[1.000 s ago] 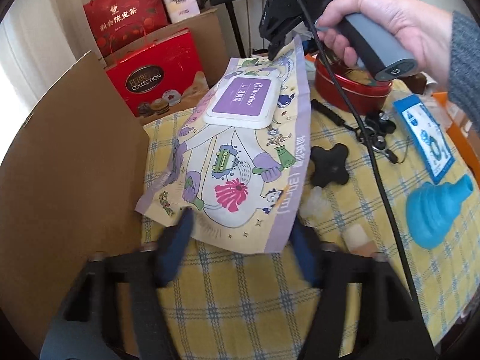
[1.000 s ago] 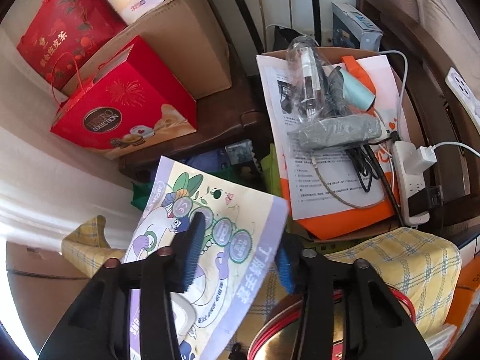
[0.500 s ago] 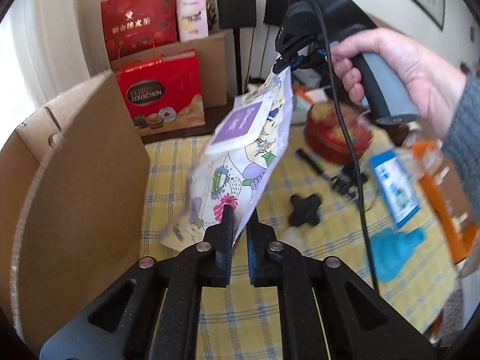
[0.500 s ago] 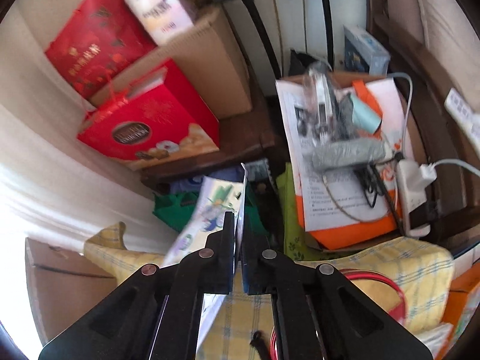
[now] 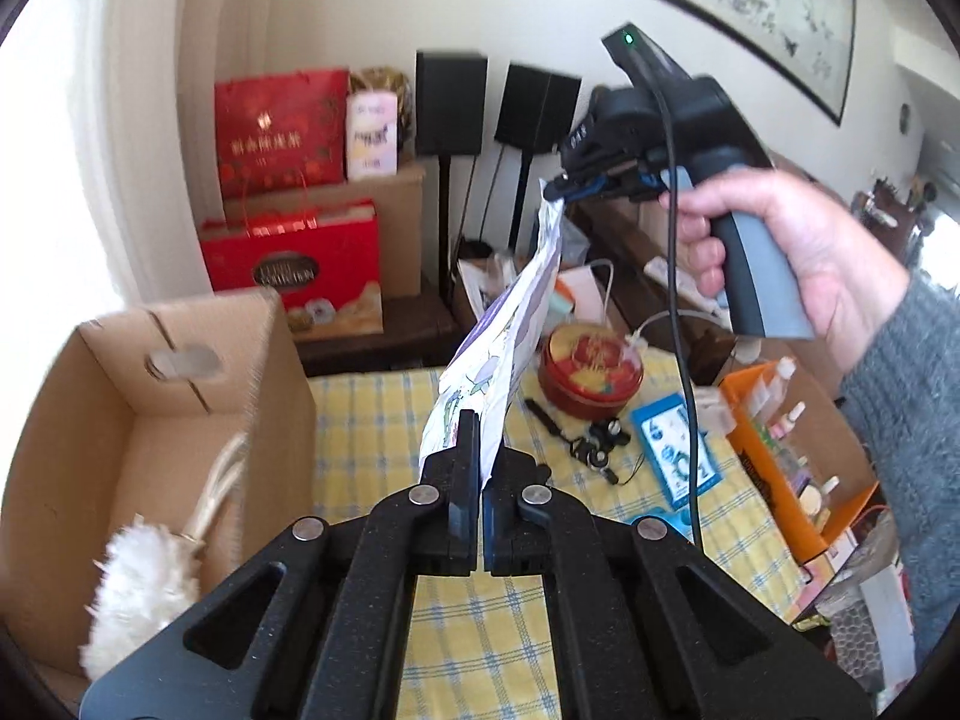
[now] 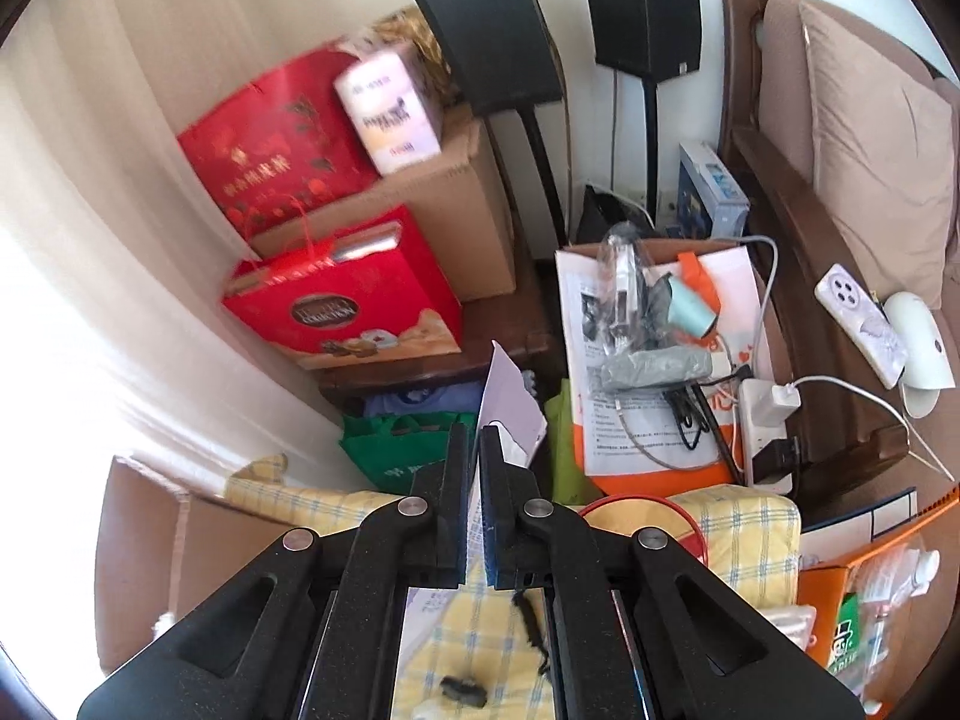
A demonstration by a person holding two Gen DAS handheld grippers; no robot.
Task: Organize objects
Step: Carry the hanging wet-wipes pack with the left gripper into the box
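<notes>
- Cluttered living-room corner: red gift bags (image 5: 288, 252), speakers on stands, framed picture on the wall.
- Yellow checked tabletop (image 5: 372, 414), crowded with loose items not yet sorted: red round tin (image 5: 591, 369), blue card (image 5: 675, 450), black strap, orange tray of small bottles (image 5: 792, 438) at the right edge.
- Open cardboard box (image 5: 162, 420) at the left of the tabletop, white feather duster (image 5: 138, 576) lying inside; the likely destination, judging by the task.
- Wet-wipes pack (image 5: 516, 324) held clear of the tabletop, hanging edge-on between both tools, just right of the box.
- Left gripper (image 5: 480, 480) clenched on the pack's near edge.
- Right gripper (image 6: 474, 480) clamped on the far edge, held by a hand (image 5: 780, 258) in a grey sleeve.
- Sorting barely begun: one item boxed, one in the air, most left.
</notes>
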